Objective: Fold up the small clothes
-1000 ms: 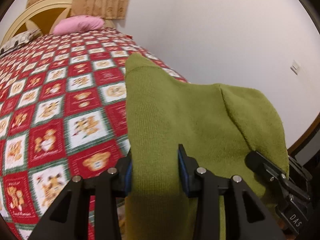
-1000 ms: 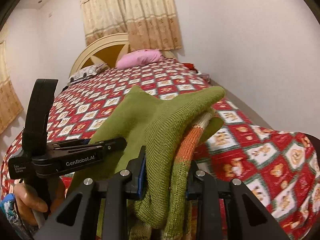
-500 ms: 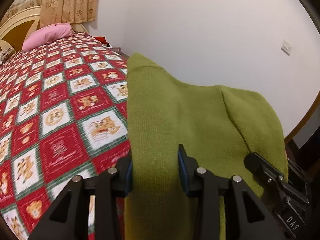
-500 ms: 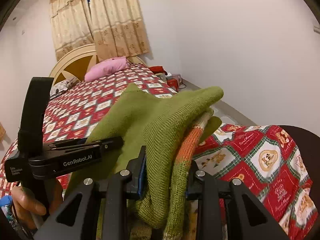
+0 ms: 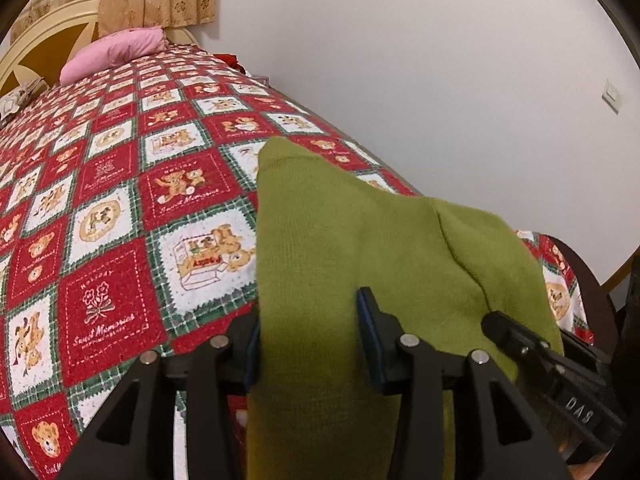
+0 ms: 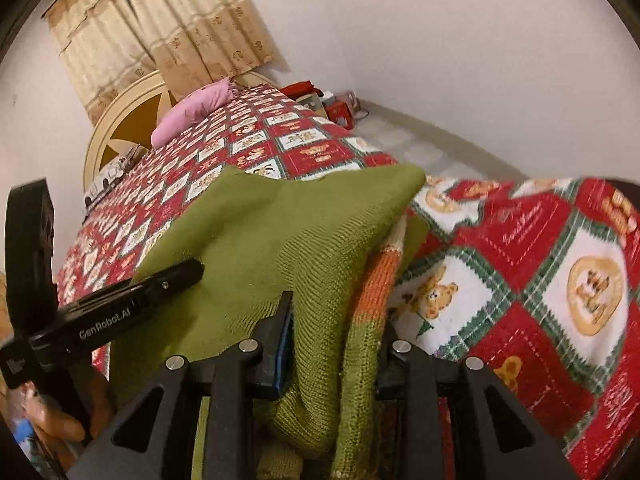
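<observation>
A small green knit garment (image 5: 360, 240) with an orange and cream striped band (image 6: 380, 276) is held up above the bed. My left gripper (image 5: 308, 320) is shut on one edge of it, and the cloth hangs down between the fingers. My right gripper (image 6: 336, 324) is shut on the bunched other edge, with the striped band in its jaws. The right gripper shows at the lower right of the left wrist view (image 5: 532, 352). The left gripper shows at the left of the right wrist view (image 6: 120, 304), held by a hand.
A bed with a red, white and green teddy-bear quilt (image 5: 112, 216) lies below. A pink pillow (image 5: 112, 52) and a cream headboard (image 6: 120, 116) are at the far end. A white wall (image 5: 440, 80) runs along the right. Red items (image 6: 320, 100) sit on the floor.
Both grippers have tilted downward with the garment still held. More of the quilt and the bed's near corner show now.
</observation>
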